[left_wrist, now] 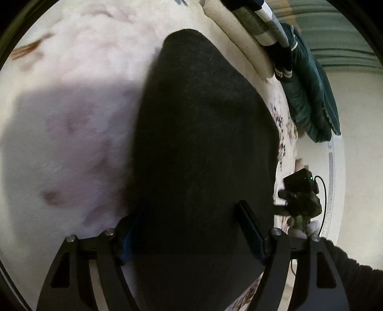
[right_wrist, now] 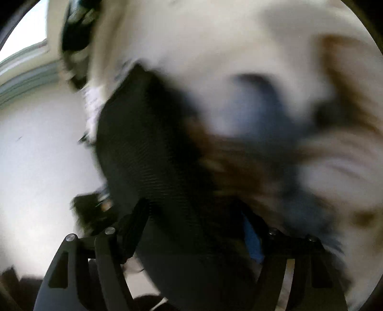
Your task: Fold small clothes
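Observation:
A small black garment (left_wrist: 203, 134) hangs stretched over a white fluffy blanket (left_wrist: 71, 114). My left gripper (left_wrist: 191, 229) has the cloth lying between its fingers, which stand wide apart; one finger (left_wrist: 249, 229) shows on top of the fabric. In the right wrist view the same black garment (right_wrist: 143, 148) runs down between the fingers of my right gripper (right_wrist: 191, 227); this view is blurred by motion. The right gripper's body (left_wrist: 301, 196) shows at the right of the left wrist view, by the cloth's edge.
A beige pillow (left_wrist: 241, 40), a checked cloth (left_wrist: 258, 21), black gloves (left_wrist: 283, 59) and a dark teal garment (left_wrist: 308, 95) lie along the bed's far edge. A white wall (left_wrist: 359, 134) stands beyond. A floral sheet (left_wrist: 284, 134) borders the blanket.

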